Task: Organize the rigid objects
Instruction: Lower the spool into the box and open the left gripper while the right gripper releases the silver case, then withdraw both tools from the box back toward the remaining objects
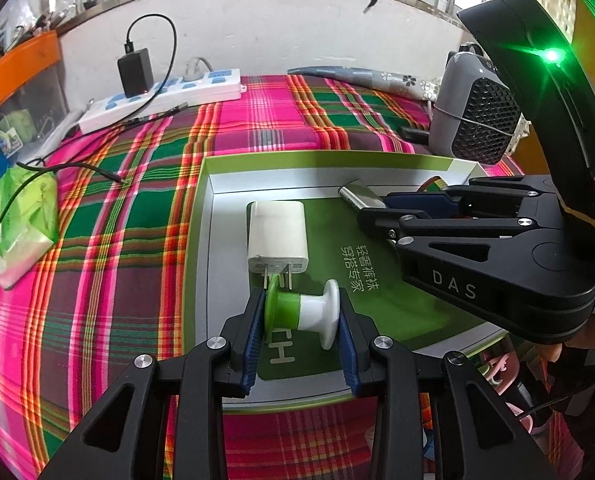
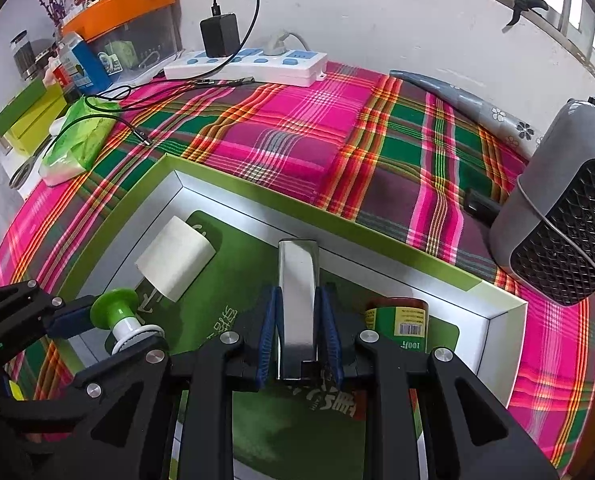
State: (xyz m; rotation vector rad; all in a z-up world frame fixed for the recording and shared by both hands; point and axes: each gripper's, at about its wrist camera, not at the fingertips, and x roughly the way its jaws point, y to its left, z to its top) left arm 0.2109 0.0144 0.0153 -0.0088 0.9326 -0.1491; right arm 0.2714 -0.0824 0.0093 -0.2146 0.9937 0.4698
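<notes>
A shallow green-rimmed box lid (image 1: 207,216) lies on the plaid cloth; it also shows in the right wrist view (image 2: 257,192). My left gripper (image 1: 301,316) is shut on a green-and-white spool (image 1: 301,312) by its two end flanges, over the lid's green floor; the spool also shows in the right wrist view (image 2: 117,316). A white charger plug (image 1: 277,236) lies in the lid just beyond the spool. My right gripper (image 2: 299,320) is shut on a silver metal bar (image 2: 297,300) above the lid. A small red-capped jar (image 2: 401,320) lies in the lid beside it.
A white power strip (image 1: 169,98) with a black adapter lies at the back. A green tissue pack (image 1: 21,220) lies at the left. A grey heater (image 2: 561,224) stands at the right. An orange-lidded bin (image 2: 129,20) and boxes crowd the far left.
</notes>
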